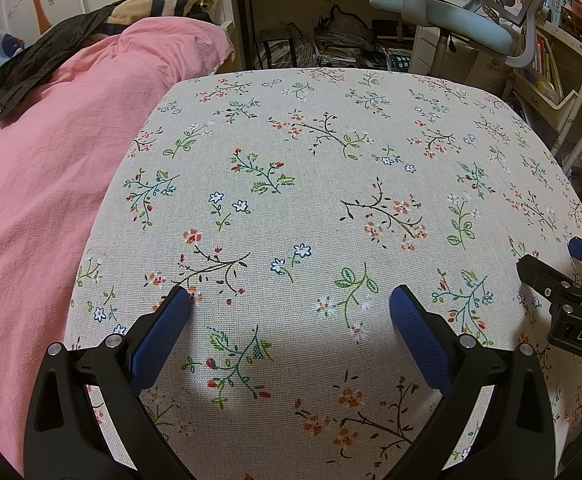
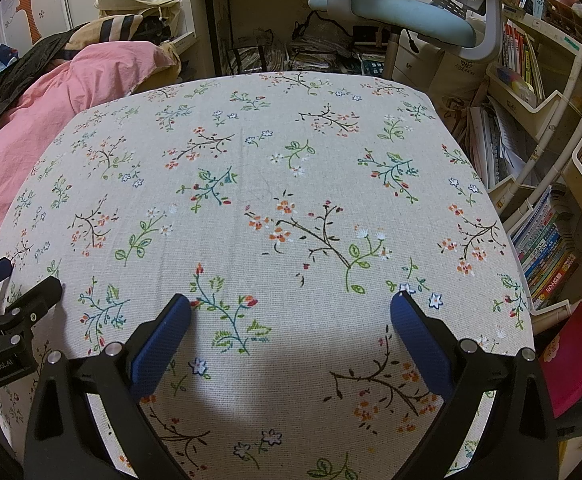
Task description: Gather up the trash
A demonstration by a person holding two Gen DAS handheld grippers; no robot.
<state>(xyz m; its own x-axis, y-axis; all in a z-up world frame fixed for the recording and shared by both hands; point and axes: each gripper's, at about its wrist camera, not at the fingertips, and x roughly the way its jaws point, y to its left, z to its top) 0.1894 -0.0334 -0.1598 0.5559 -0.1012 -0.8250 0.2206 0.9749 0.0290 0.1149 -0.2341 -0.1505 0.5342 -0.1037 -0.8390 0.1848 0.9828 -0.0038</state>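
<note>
- A pink blanket (image 1: 43, 184) lies at my far left, a black bag (image 1: 39, 60) draped over its top.
- My left gripper (image 1: 289, 304) hovers over the floral tablecloth (image 1: 315, 184), fingers spread wide, nothing between them.
- My right gripper (image 2: 291, 310) hangs beside it, likewise spread and holding nothing.
- No trash shows on the cloth.
- A blue chair (image 2: 395, 20) and bookshelves (image 2: 539, 152) stand to the right.

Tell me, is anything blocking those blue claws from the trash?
No trash shows in either view. Both the left gripper and right gripper hang open over the flowered tablecloth, with nothing between their fingers.
</note>
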